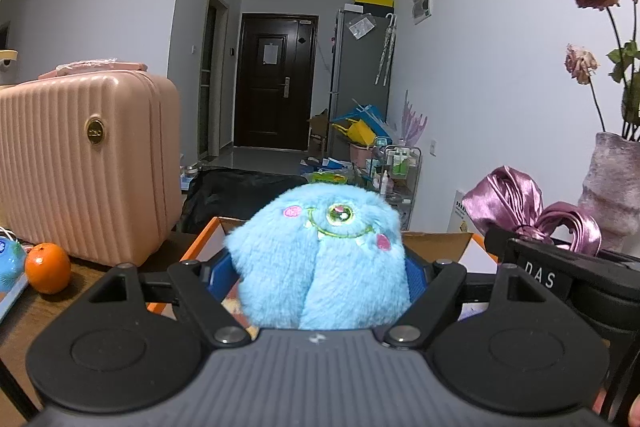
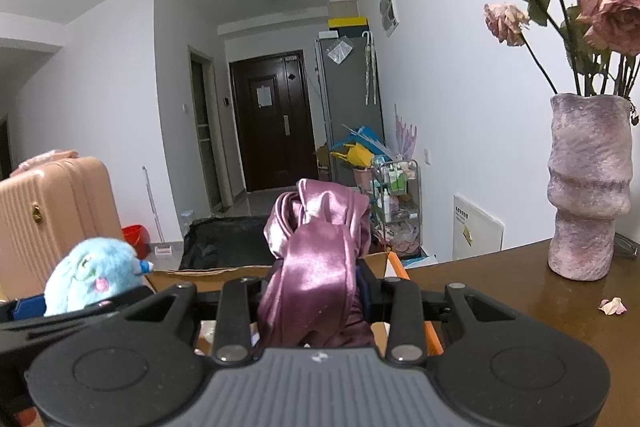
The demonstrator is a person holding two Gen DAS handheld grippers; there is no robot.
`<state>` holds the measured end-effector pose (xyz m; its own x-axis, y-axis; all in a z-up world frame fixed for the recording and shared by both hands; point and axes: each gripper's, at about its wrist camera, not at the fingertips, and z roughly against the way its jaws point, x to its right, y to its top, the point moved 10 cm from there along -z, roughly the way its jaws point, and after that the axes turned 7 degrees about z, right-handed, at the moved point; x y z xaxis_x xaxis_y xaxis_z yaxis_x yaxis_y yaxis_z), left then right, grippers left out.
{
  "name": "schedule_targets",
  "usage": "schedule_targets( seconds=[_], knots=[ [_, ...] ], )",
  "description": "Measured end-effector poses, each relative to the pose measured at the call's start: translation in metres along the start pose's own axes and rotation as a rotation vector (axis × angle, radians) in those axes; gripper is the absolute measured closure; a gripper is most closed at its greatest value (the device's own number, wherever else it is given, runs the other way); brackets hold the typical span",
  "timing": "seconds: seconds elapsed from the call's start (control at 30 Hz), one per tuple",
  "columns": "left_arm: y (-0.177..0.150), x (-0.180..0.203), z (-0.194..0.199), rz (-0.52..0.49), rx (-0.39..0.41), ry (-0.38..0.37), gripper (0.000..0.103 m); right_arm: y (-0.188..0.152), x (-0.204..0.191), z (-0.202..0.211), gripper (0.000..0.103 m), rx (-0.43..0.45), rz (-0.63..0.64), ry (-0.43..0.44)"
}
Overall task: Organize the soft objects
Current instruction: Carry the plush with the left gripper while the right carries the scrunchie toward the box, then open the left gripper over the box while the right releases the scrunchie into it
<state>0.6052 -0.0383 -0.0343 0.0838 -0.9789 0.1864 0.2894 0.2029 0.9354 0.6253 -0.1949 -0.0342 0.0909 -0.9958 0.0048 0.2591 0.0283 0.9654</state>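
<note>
A fluffy blue monster plush (image 1: 324, 259) fills the jaws of my left gripper (image 1: 322, 271), which is shut on it above an open cardboard box (image 1: 436, 241) with orange edges. In the right wrist view the same plush (image 2: 94, 273) shows at the left. My right gripper (image 2: 316, 287) is shut on a bunched shiny purple satin cloth (image 2: 320, 251), also held over the box (image 2: 208, 273). That cloth (image 1: 516, 203) appears at the right of the left wrist view.
A pink ribbed suitcase (image 1: 84, 163) stands on the wooden table at left, with an orange (image 1: 47, 267) in front of it. A purple vase (image 2: 586, 187) of dried roses stands on the table (image 2: 520, 291) at right, a fallen petal (image 2: 612, 305) near it.
</note>
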Motion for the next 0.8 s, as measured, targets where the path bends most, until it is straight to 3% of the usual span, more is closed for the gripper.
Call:
schedule_targets(
  seconds=[0.57,0.73,0.8],
  knots=[
    [-0.011,0.001,-0.039,-0.023,-0.032,0.052,0.022,-0.019,0.004,-0.042,0.068,-0.124,0.035,-0.022],
    [-0.011,-0.001,-0.038,-0.022,-0.026,0.086,0.015,-0.025,0.004,-0.046,0.064,-0.150,0.044,-0.021],
    [-0.010,-0.004,-0.038,-0.008,-0.026,0.100,0.007,-0.025,0.006,-0.047,0.056,-0.157,0.045,-0.028]
  ],
)
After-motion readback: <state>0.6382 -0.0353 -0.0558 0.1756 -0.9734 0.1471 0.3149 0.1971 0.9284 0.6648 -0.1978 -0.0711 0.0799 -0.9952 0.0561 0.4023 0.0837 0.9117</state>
